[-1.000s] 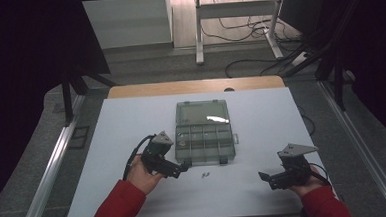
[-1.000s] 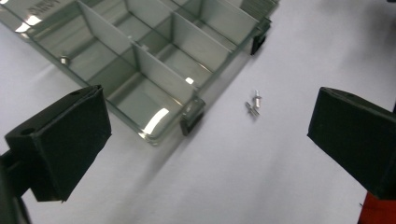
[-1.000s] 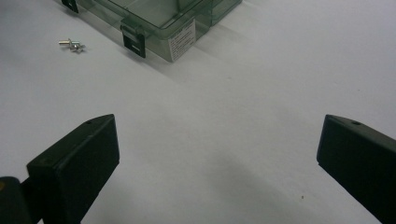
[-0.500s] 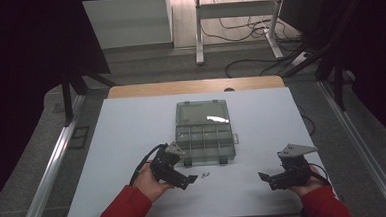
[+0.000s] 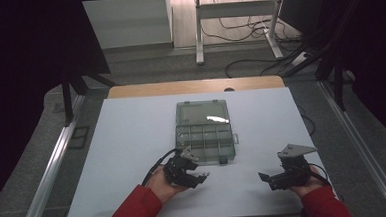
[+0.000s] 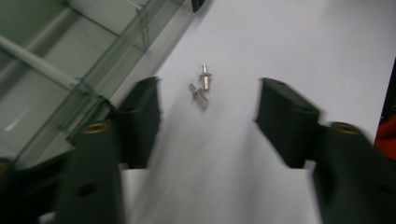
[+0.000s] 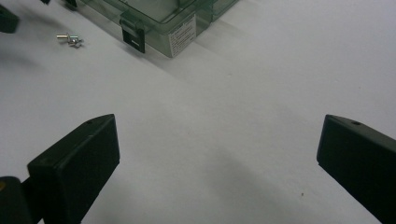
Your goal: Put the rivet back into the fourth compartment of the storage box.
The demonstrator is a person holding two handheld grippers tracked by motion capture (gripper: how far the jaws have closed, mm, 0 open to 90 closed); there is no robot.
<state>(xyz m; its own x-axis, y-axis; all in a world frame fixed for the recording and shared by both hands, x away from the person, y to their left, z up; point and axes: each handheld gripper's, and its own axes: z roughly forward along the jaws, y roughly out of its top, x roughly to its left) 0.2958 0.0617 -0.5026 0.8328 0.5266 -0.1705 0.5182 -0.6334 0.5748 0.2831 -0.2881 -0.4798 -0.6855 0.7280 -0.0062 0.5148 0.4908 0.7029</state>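
metal: two small bright screws [image 6: 201,86] lay touching each other on the white worktop [image 5: 132,141], just ahead of the left tongs [image 6: 208,121] and between the lines of their jaws
left tongs: jaws had just been closing, stood about half apart, nothing between the pads yet; screws sat beyond the tips, not gripped
left tongs, high view: left tongs [image 5: 200,177] sat low over the worktop, just near the front edge of the box
right tongs: right tongs [image 7: 217,158] stood wide, empty, over bare worktop; also seen at [image 5: 264,177], well apart from the screws
box: clear greenish compartment box [image 5: 203,130] lay just beside the left jaw, lid shut as far as could be told; its latch [image 7: 132,32] faced the right tongs
screws from right tongs: screws [image 7: 69,38] were far ahead and to the left, near the box corner
handling, judged: very light, stiff, hard, smooth, probably slippery; would roll or skid if nudged; not fragile
where to hold, judged: across the shank just under the head, one screw at a time; the pair touching could mean both get caught or one flicks away
risk, judged: pads scraping the worktop and pushing the screws toward the box wall
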